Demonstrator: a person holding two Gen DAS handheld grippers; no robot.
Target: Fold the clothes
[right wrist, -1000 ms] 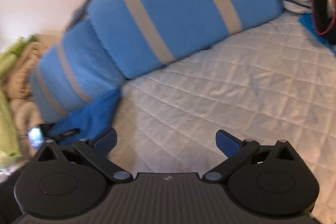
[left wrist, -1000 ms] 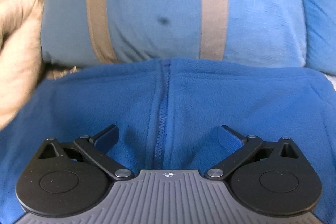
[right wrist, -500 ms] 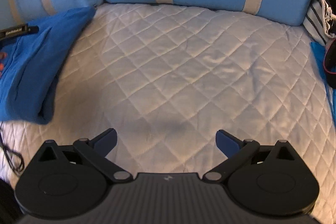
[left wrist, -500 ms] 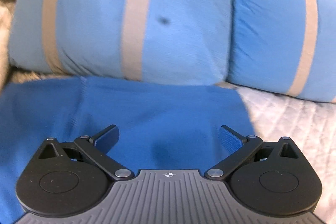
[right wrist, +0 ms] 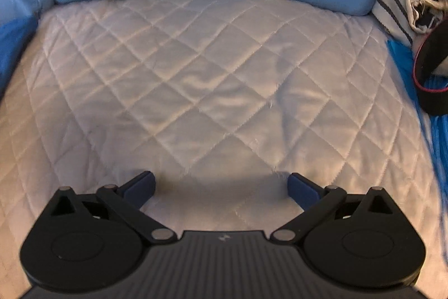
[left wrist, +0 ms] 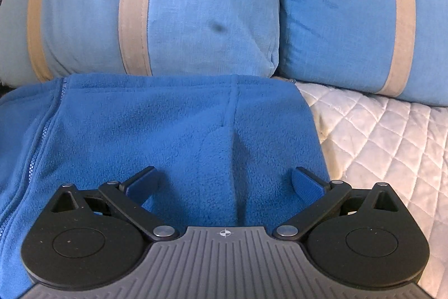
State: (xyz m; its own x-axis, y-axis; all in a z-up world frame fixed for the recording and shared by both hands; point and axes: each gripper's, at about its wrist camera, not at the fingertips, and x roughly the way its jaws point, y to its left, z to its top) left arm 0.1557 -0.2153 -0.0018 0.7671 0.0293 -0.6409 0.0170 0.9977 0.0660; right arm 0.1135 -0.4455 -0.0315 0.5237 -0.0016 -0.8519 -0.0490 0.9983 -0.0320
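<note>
The blue fleece jacket (left wrist: 173, 131) lies between the left gripper's (left wrist: 224, 181) spread fingers, its zipper running away leftward. The right gripper (right wrist: 221, 184), fingers also apart, hovers over bare quilt (right wrist: 212, 69).

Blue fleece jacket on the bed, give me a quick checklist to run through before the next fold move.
1. Left gripper open and holding nothing: ok, its jaws are spread over the blue fleece jacket.
2. Right gripper open and holding nothing: ok, only the white quilted cover lies under it.
3. Jacket lying flat: not ok, a crease runs up the fleece between the left fingers.
4. Room beside the jacket: ok, bare quilt shows to its right.
5. Far edge clear of the striped blue pillows: cannot tell, the edge runs right along their base.
6. Whole jacket in view: not ok, its left side is cut off.
</note>
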